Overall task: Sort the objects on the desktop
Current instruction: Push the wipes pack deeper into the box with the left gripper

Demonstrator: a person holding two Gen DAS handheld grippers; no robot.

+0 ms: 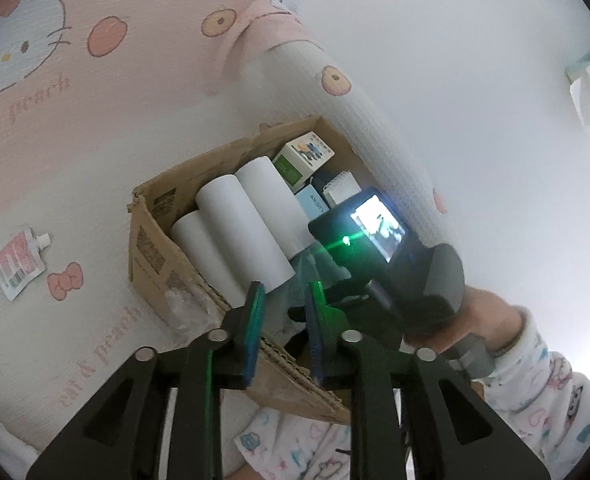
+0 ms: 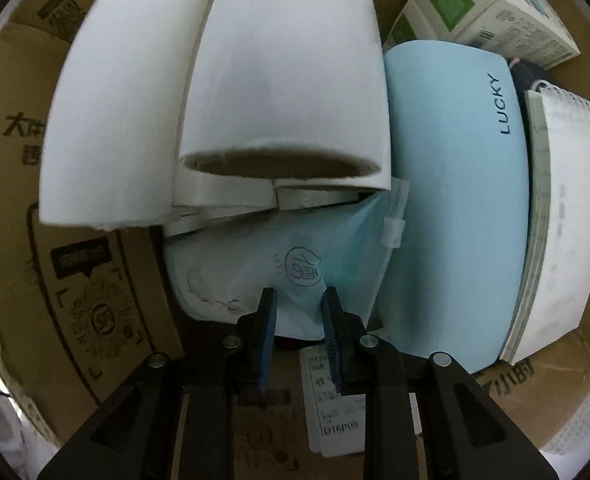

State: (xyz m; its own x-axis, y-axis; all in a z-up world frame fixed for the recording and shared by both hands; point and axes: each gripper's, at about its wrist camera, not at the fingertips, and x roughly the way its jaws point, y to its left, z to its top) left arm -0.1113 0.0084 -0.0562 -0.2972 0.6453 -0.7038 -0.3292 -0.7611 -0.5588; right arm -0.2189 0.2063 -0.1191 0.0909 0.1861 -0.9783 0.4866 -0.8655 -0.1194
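Covering the whole surface, a pink and white cartoon-print cloth (image 1: 75, 152) carries one open cardboard box (image 1: 151, 240) at the middle of the left wrist view. That box is where the sorted things sit.

The right gripper (image 2: 298, 304) points down into it. Its fingers are drawn close together on the lower edge of a pale blue zip pouch (image 2: 255, 272), low in the centre of its own view. They seem to pinch the bunched film, though the contact is hard to read at this angle. The left gripper (image 1: 285, 296) hovers over the box's near rim with its fingers apart and nothing between them.

What could go wrong, as I judge it:
- The white paper rolls (image 1: 235, 232) lie partly on top of the pouch. A pull on the pouch could tip or roll them.
- The pouch is thin and slack. It could slip out of so small a bite, or snag on the light blue case (image 2: 455, 200) pressed against its right side.
- The left gripper is close to the right one's housing, so the two could bump.

Counted:
- three white paper rolls
- one light blue case marked LUCKY
- one spiral notepad (image 2: 567, 220), at the right edge
- one green and white carton (image 2: 495, 8), upper right
- one zip pouch
- one spouted sachet (image 1: 19, 264), out on the cloth at the left, well apart from the box
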